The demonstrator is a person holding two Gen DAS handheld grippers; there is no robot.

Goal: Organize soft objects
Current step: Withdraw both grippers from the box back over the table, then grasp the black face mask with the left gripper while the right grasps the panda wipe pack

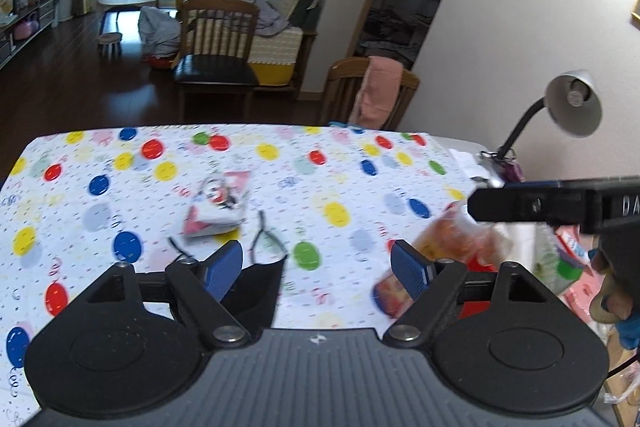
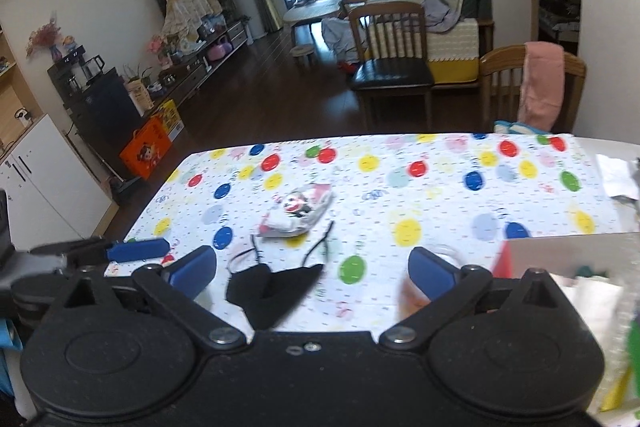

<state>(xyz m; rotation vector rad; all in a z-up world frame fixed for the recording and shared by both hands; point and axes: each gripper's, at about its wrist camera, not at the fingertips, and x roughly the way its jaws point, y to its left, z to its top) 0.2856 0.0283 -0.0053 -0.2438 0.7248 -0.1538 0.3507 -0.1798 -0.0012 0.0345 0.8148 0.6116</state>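
Both the left gripper [image 1: 318, 267] and right gripper [image 2: 312, 273] are held with jaws apart, nothing between them. A black face mask [image 2: 274, 291] lies nearest on the balloon-print tablecloth [image 2: 440, 187]; beyond it lies a cartoon-printed mask [image 2: 298, 213]. No writing can be read.

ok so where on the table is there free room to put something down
Free: the far tablecloth strip beyond the white mask, and the stretch right of the black mask. Crowded: the right edge, with snack packets and the lamp.
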